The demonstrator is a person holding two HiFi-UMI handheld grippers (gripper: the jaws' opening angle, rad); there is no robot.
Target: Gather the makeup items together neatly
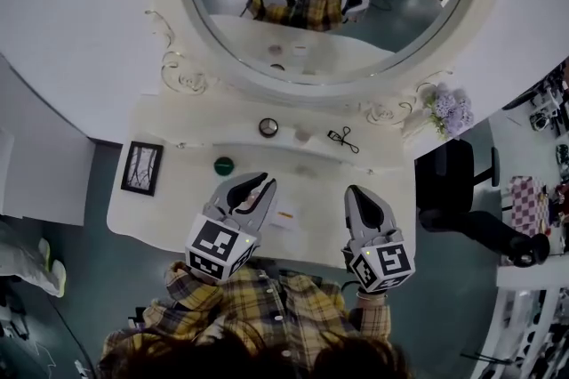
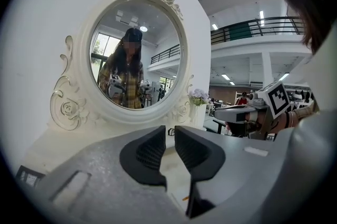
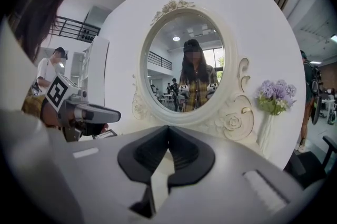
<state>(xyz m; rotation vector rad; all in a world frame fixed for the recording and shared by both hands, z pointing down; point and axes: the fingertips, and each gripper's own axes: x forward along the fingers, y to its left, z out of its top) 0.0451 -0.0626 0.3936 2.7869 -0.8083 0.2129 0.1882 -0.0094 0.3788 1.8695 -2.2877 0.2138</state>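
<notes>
On the white vanity table (image 1: 178, 199) lie a round dark compact (image 1: 268, 127), a green round pot (image 1: 224, 165), a black eyelash curler (image 1: 342, 138) and a small pale pot (image 1: 302, 136). A small white packet (image 1: 284, 217) lies by the front edge. My left gripper (image 1: 260, 186) hovers over the table's front, its jaws a narrow gap apart (image 2: 169, 133) with nothing between them. My right gripper (image 1: 356, 191) hangs over the front right, jaws shut with the tips touching (image 3: 168, 128), holding nothing. Both stand well short of the items.
A large oval mirror (image 1: 320, 4) in an ornate white frame rises behind the table. A small picture frame (image 1: 141, 167) stands at the left end. A vase of lilac flowers (image 1: 451, 110) sits at the right end, and a black chair (image 1: 449, 181) stands beyond it.
</notes>
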